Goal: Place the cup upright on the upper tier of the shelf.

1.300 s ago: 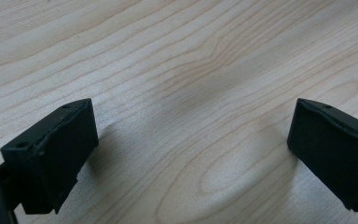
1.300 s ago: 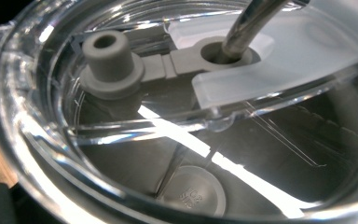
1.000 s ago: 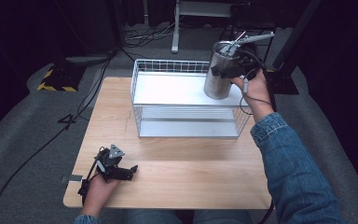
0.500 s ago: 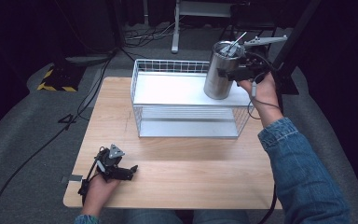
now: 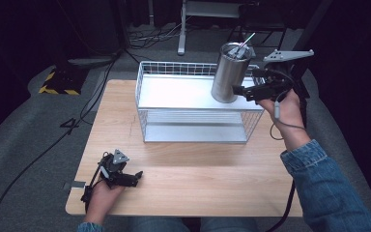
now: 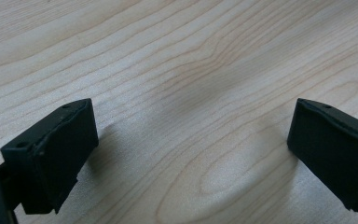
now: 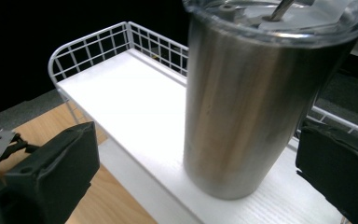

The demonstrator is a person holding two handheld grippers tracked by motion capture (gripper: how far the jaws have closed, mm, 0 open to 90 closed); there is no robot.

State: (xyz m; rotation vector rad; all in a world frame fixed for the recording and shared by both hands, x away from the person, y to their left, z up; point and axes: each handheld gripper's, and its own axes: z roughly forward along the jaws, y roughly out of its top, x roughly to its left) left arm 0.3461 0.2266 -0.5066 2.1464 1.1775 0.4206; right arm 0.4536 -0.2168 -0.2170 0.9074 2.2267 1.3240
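A steel tumbler (image 5: 228, 72) with a clear lid and a straw stands upright at the right end of the white shelf (image 5: 174, 93) of a wire rack. My right gripper (image 5: 240, 91) is at its right side, level with its lower part. The jaws have just been opening and now stand open; in the right gripper view the tumbler (image 7: 242, 107) rises just ahead of the right gripper (image 7: 196, 158), untouched by either pad. My left gripper (image 5: 133, 178) lies low over the wooden table (image 5: 198, 169) near its front left, open, and nothing sits in the left gripper (image 6: 191, 140).
The wire rack (image 5: 193, 130) stands at the back middle of the table, with a second level under the shelf and a raised mesh rim (image 7: 93, 46) along the back and left end. Dark floor with cables and a stand lie beyond.
The right gripper has let go of the tumbler and drawn back to the right, jaws wider. The tumbler stays on the shelf. The left hand has not moved.
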